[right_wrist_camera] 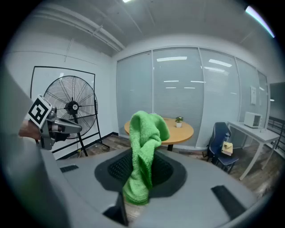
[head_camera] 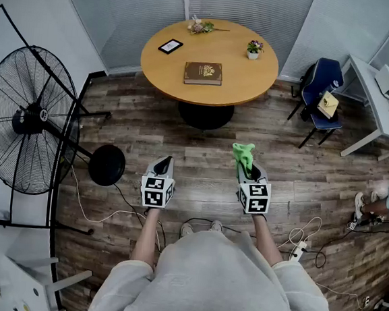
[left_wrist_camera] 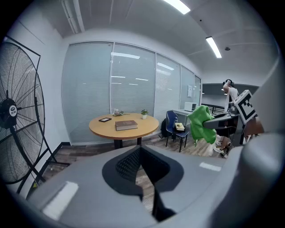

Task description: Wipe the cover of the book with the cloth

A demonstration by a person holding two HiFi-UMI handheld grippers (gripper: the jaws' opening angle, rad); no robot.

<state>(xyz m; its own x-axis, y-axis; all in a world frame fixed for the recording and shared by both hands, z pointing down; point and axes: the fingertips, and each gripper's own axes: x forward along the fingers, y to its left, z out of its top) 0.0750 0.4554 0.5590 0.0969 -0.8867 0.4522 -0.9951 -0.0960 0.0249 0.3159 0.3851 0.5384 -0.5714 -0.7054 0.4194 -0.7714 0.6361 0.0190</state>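
Observation:
A brown book (head_camera: pixel 203 73) lies flat in the middle of the round wooden table (head_camera: pixel 248 82), well ahead of both grippers. From the left gripper view the book (left_wrist_camera: pixel 126 125) looks small and distant. My right gripper (head_camera: pixel 247 165) is shut on a green cloth (head_camera: pixel 243 154), which sticks up from its jaws (right_wrist_camera: pixel 144 133) and hides the book in that view. My left gripper (head_camera: pixel 166 161) is held level beside it, shut with nothing between the tips (left_wrist_camera: pixel 141 149). Both hover over the wooden floor.
A large black standing fan (head_camera: pixel 28 120) is at the left, its round base (head_camera: pixel 106 165) near my left gripper. On the table are a small black frame (head_camera: pixel 170 46), dried flowers (head_camera: pixel 202 27) and a potted plant (head_camera: pixel 254 50). A blue chair (head_camera: pixel 321 88), white desk (head_camera: pixel 381 110) and floor cables (head_camera: pixel 298 248) lie right.

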